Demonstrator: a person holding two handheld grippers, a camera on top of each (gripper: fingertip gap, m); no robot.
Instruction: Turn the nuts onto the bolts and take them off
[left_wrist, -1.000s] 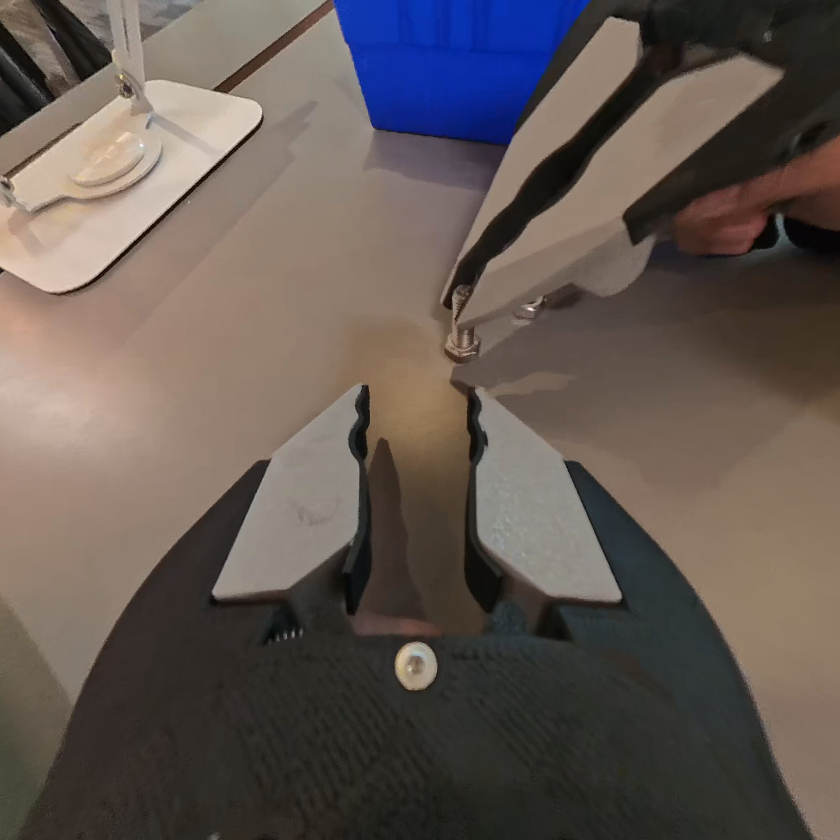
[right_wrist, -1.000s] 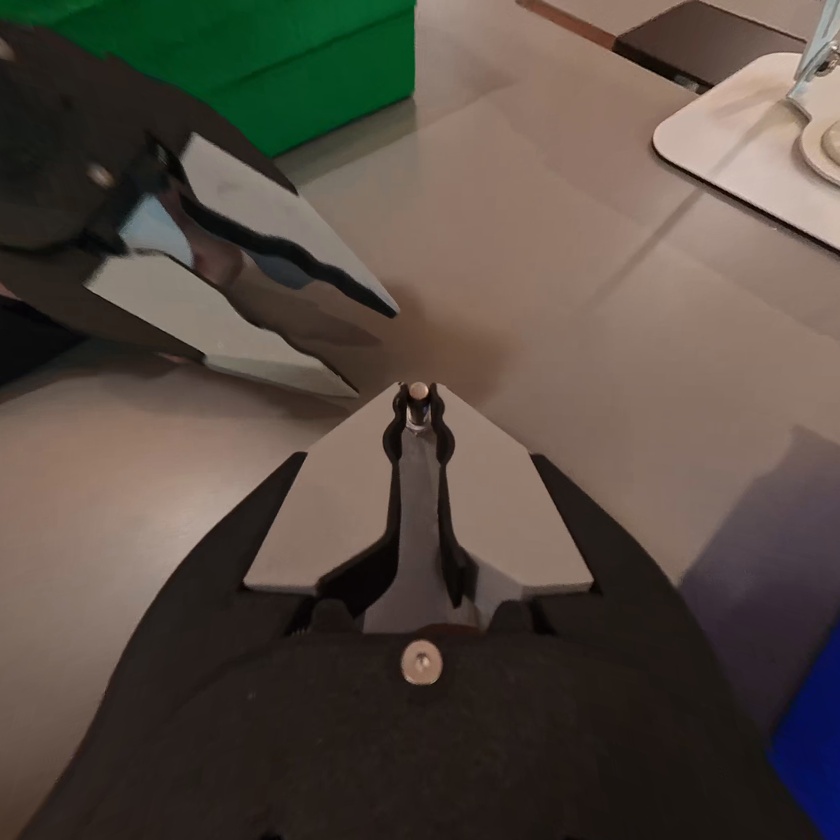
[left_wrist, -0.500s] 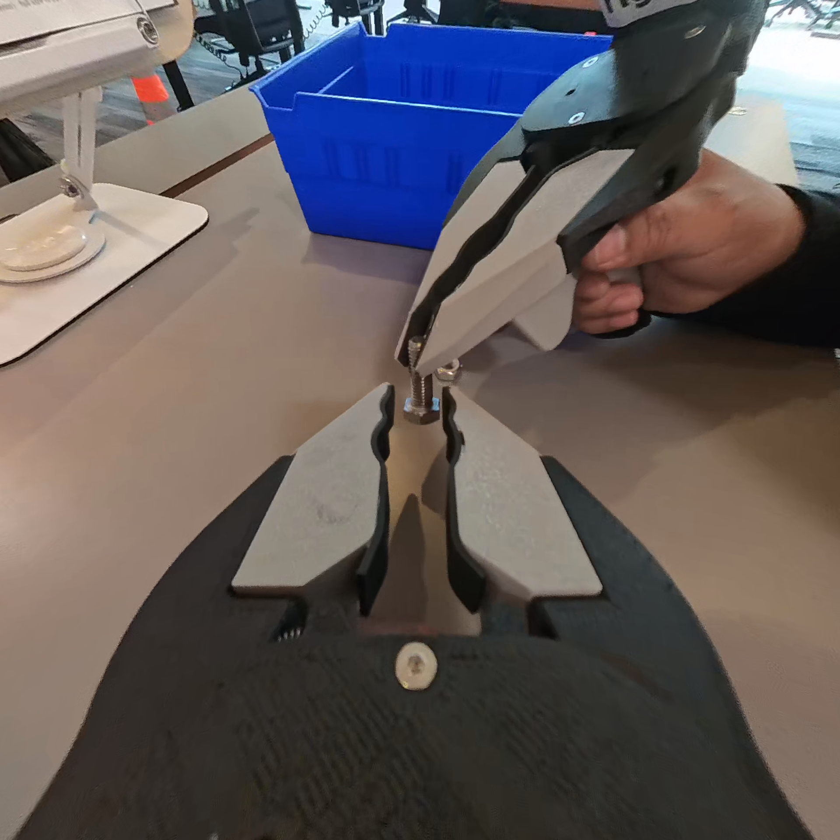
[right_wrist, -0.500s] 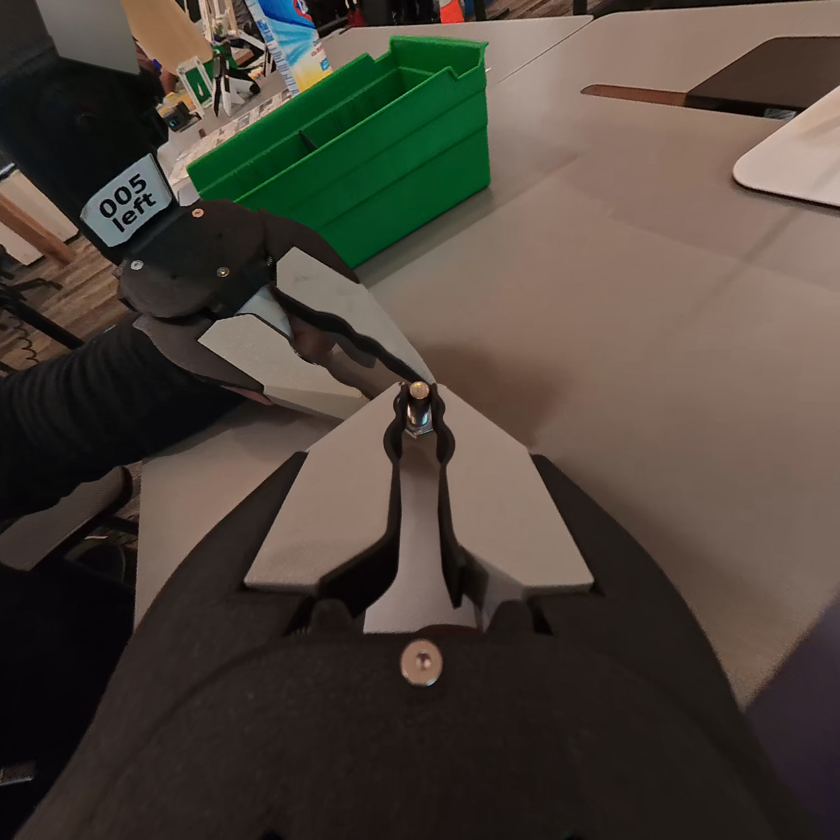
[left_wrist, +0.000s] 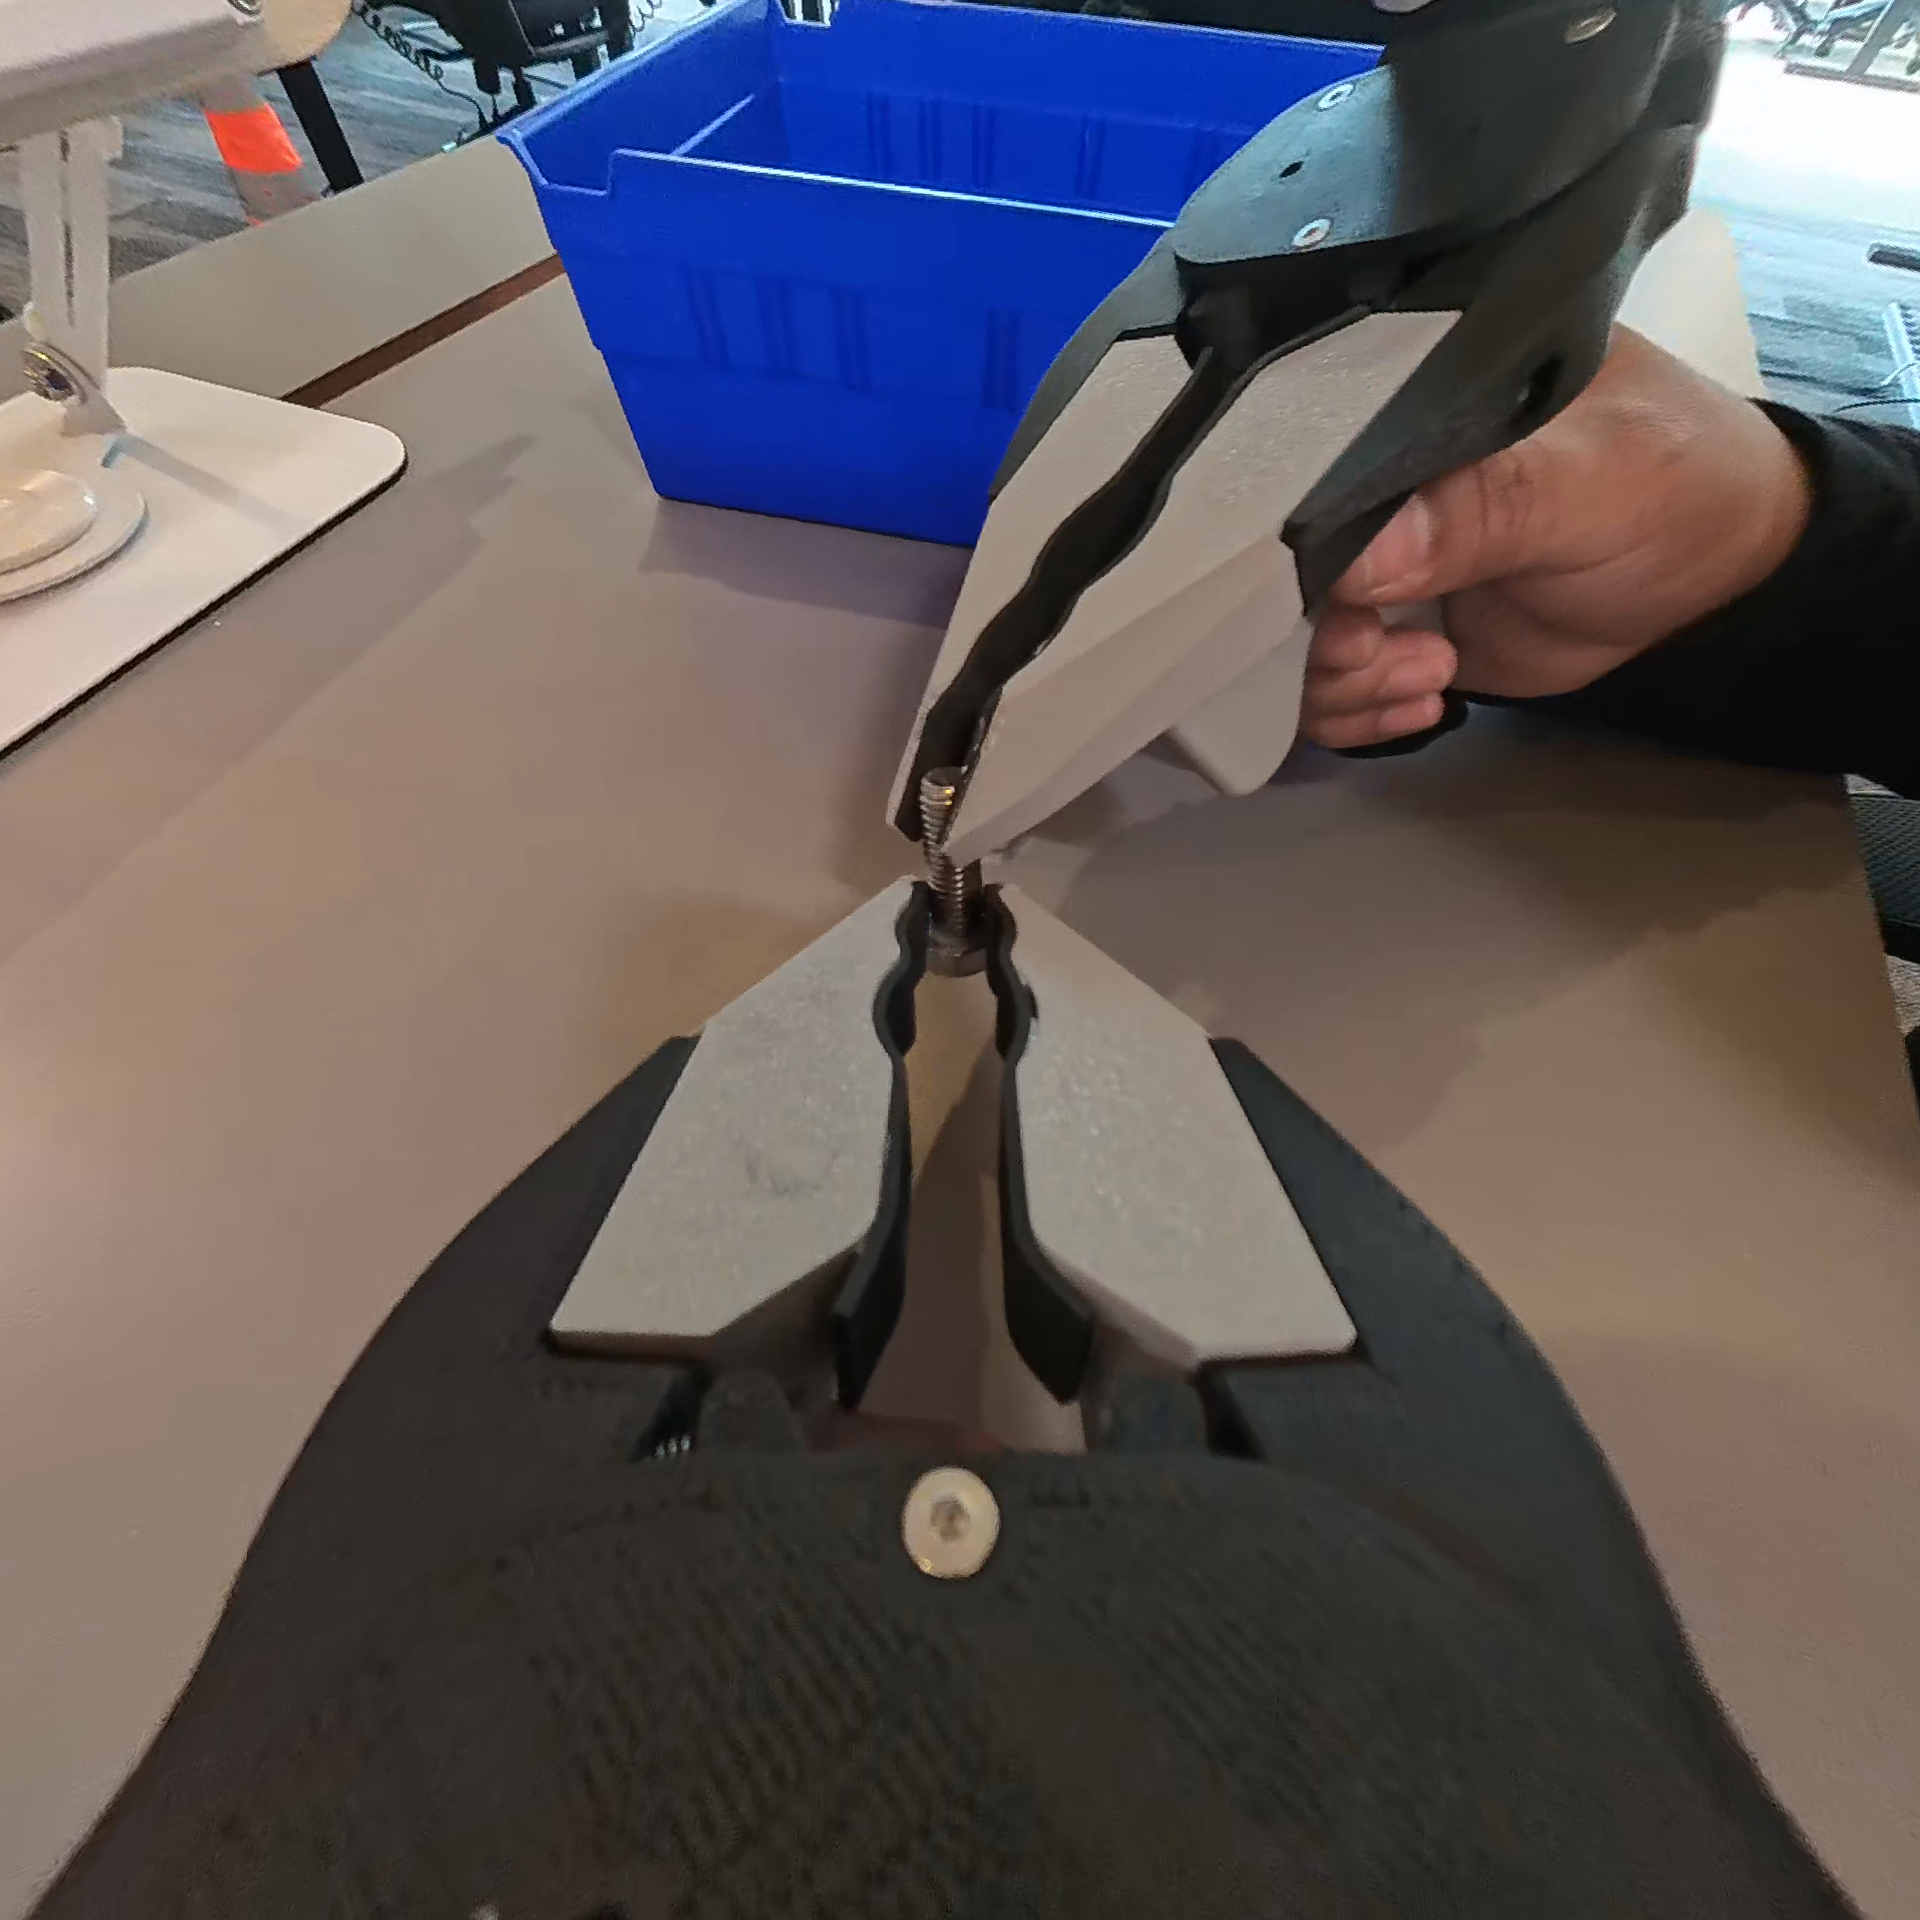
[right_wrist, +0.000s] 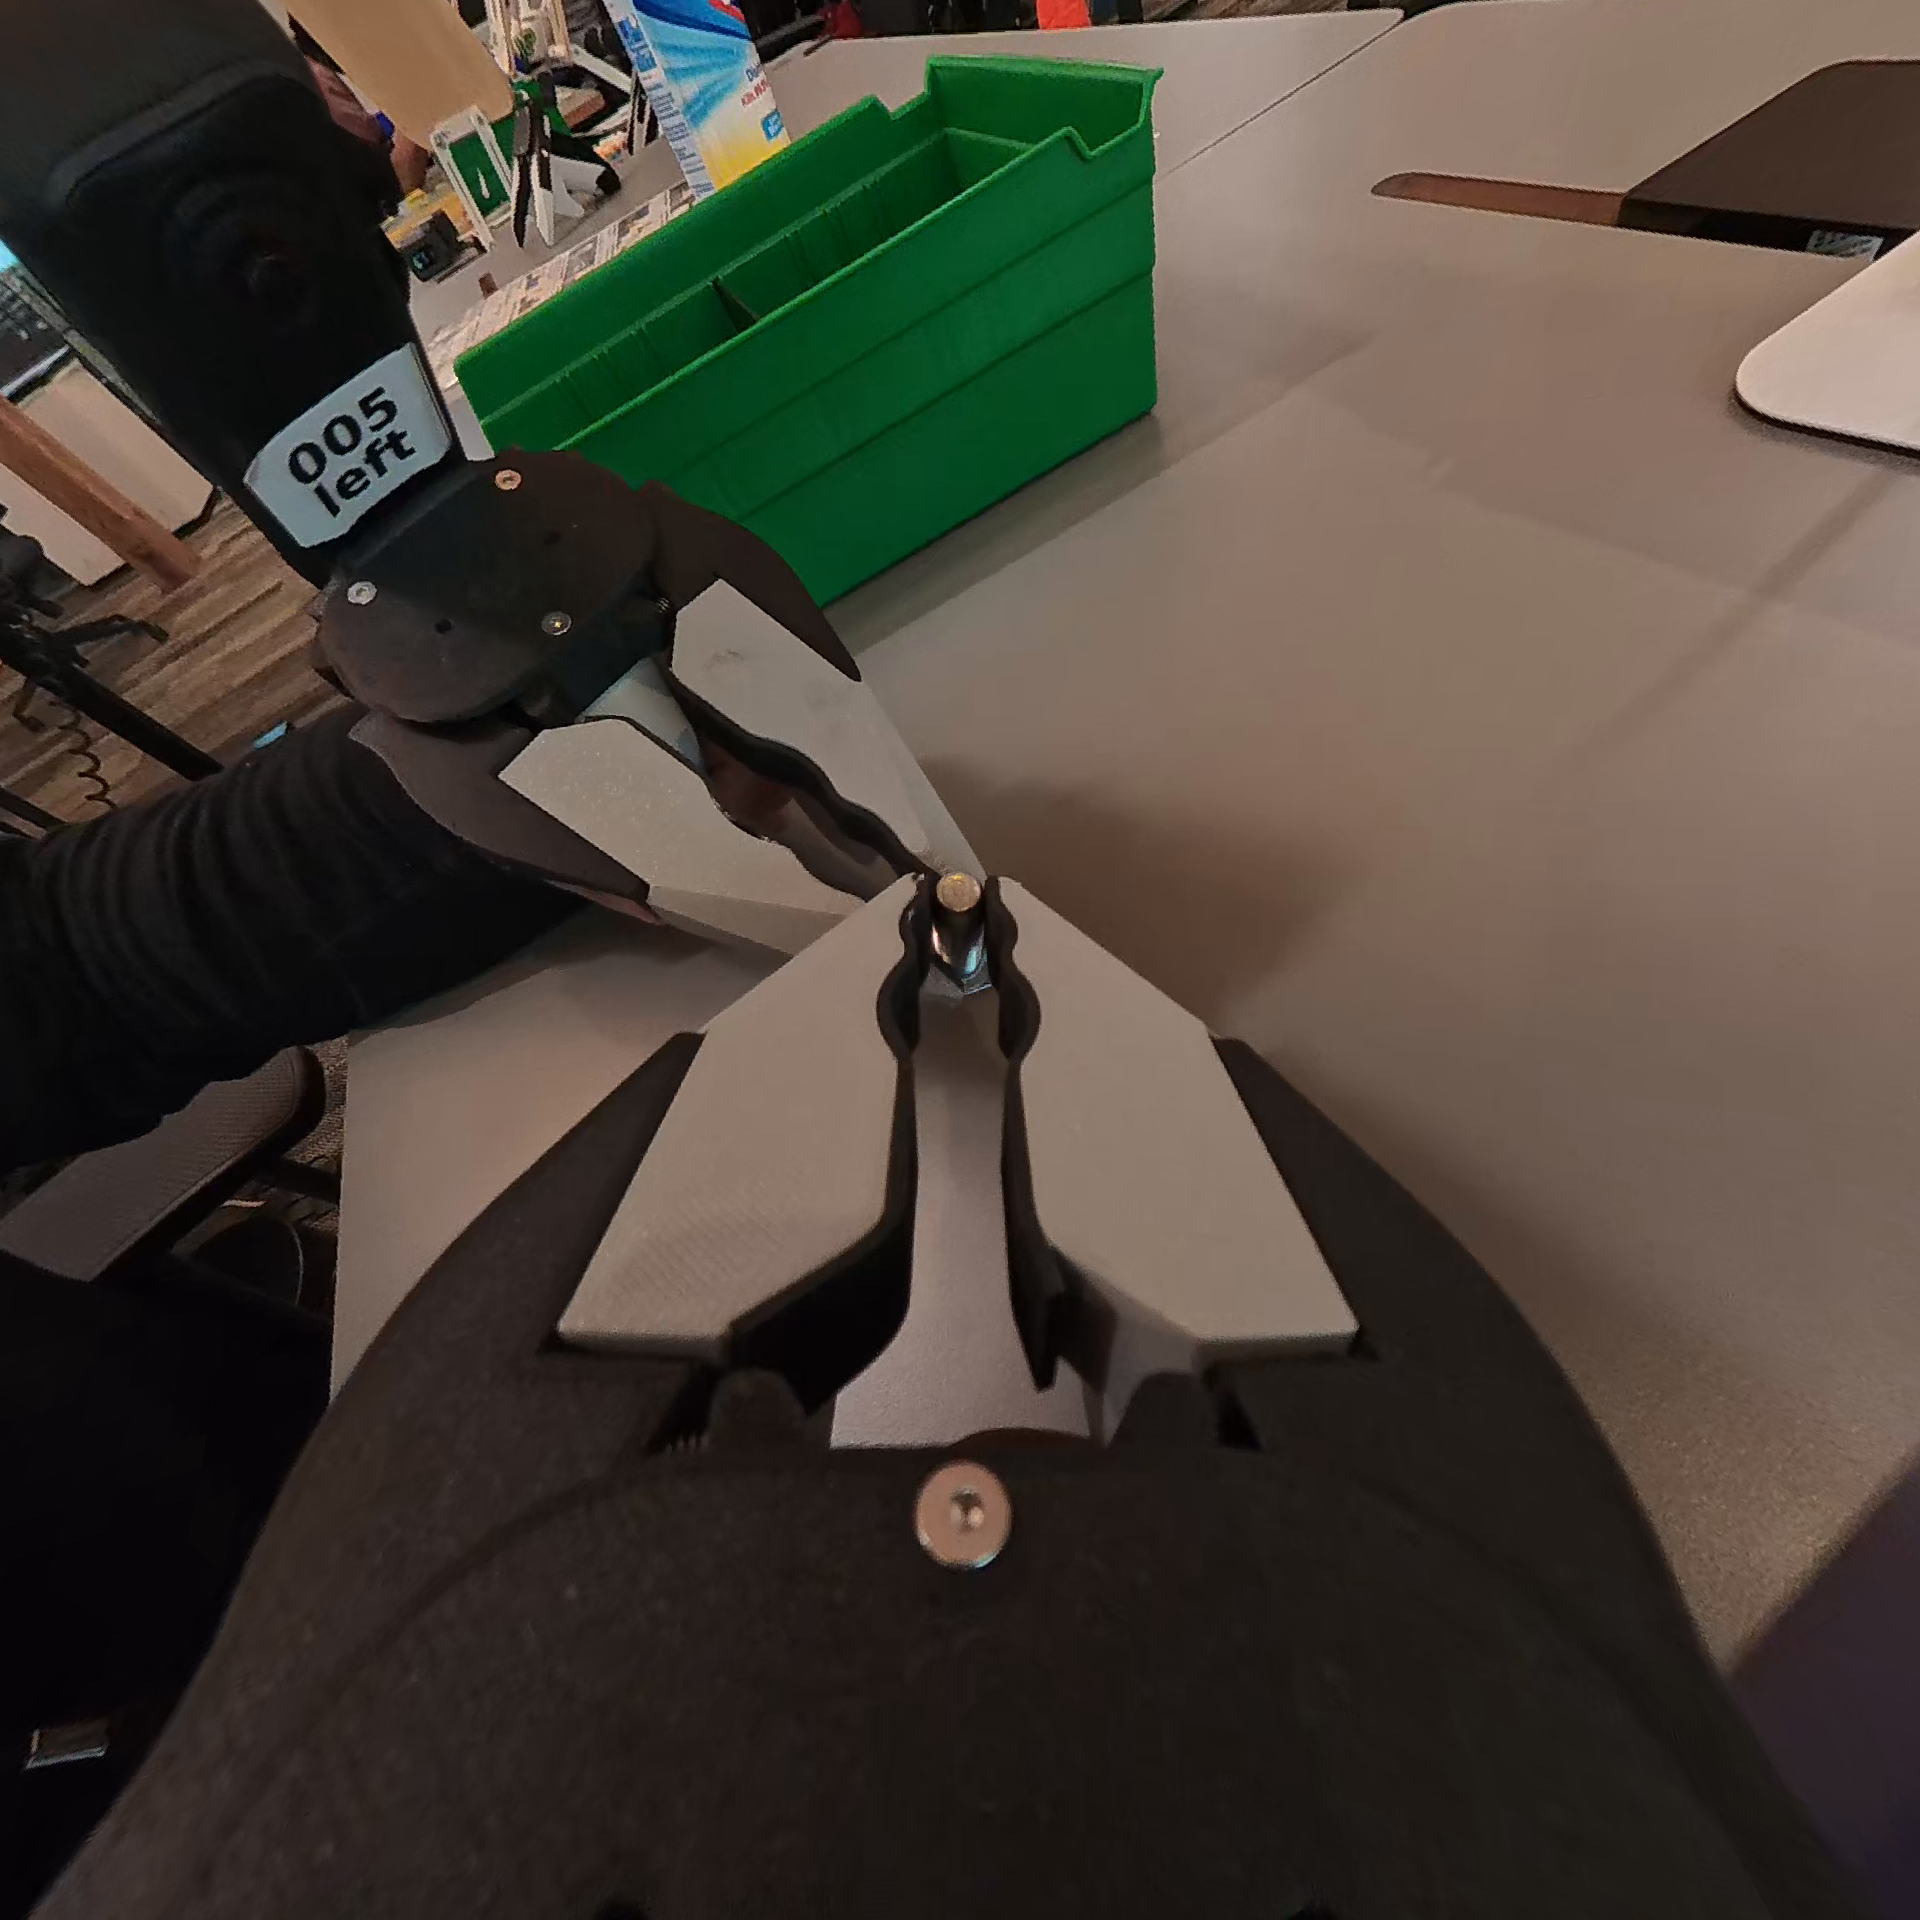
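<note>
Left wrist view: left gripper (left_wrist: 952, 925) jaws apparently clamping nut (left_wrist: 954, 951), right gripper (left_wrist: 940, 805) jaws pinching bolt (left_wrist: 940, 831) tip, table (left_wrist: 416, 831) edge-free nearby.

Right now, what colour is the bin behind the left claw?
Green bin; best in the right wrist view.

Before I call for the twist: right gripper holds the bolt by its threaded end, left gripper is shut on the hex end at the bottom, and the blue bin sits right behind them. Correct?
Mostly right. The left wrist view shows the blue bin behind them; the right wrist view shows a green bin. The right gripper holds the bolt by its threaded end, and the left gripper is shut on its lower hex end.
</note>
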